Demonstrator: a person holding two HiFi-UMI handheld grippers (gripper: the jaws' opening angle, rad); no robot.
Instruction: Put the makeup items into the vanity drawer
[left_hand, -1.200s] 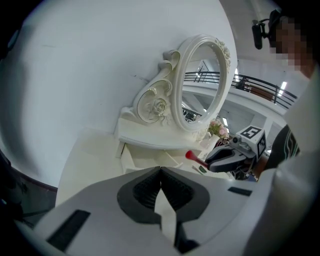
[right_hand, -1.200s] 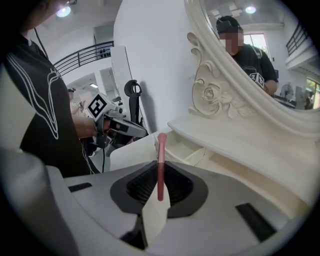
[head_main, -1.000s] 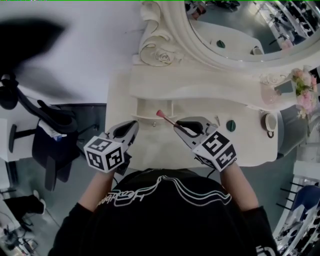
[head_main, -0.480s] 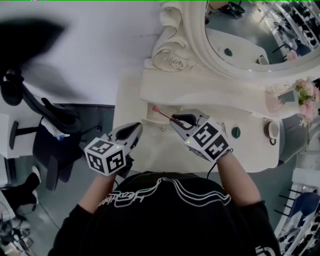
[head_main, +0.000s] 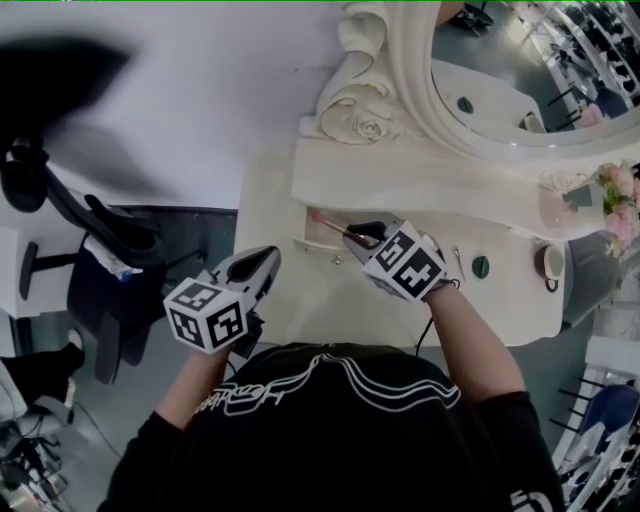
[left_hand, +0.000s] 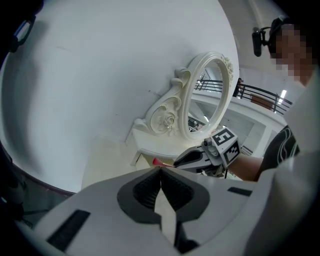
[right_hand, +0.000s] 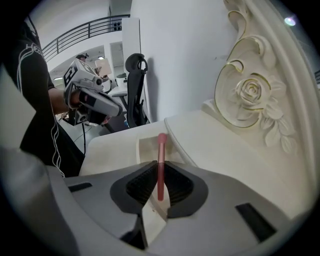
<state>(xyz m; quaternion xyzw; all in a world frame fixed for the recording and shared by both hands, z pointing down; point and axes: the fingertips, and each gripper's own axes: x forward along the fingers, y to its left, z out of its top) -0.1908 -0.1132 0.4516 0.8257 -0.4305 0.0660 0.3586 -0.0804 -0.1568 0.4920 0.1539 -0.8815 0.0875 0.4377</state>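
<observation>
My right gripper (head_main: 364, 233) is shut on a thin pink makeup brush (head_main: 330, 223). The brush sticks out past the jaws, and its pink head hangs over the small open drawer (head_main: 318, 236) at the left end of the white vanity (head_main: 330, 300). In the right gripper view the brush (right_hand: 161, 165) stands clamped between the pads, with the drawer (right_hand: 148, 146) just beyond it. My left gripper (head_main: 262, 262) is shut and empty, off the vanity's front left edge. In the left gripper view its jaws (left_hand: 160, 171) meet, and the right gripper (left_hand: 197, 156) is ahead.
A round green item (head_main: 481, 267) and a thin metal tool (head_main: 458, 259) lie on the vanity to the right. A cup (head_main: 552, 262) and pink flowers (head_main: 622, 205) stand at the far right. The oval mirror (head_main: 520, 90) rises behind. A black office chair (head_main: 95, 260) stands left.
My right gripper has carried the brush left and away from me, from mid-table to over the open drawer. The left gripper has hardly moved.
</observation>
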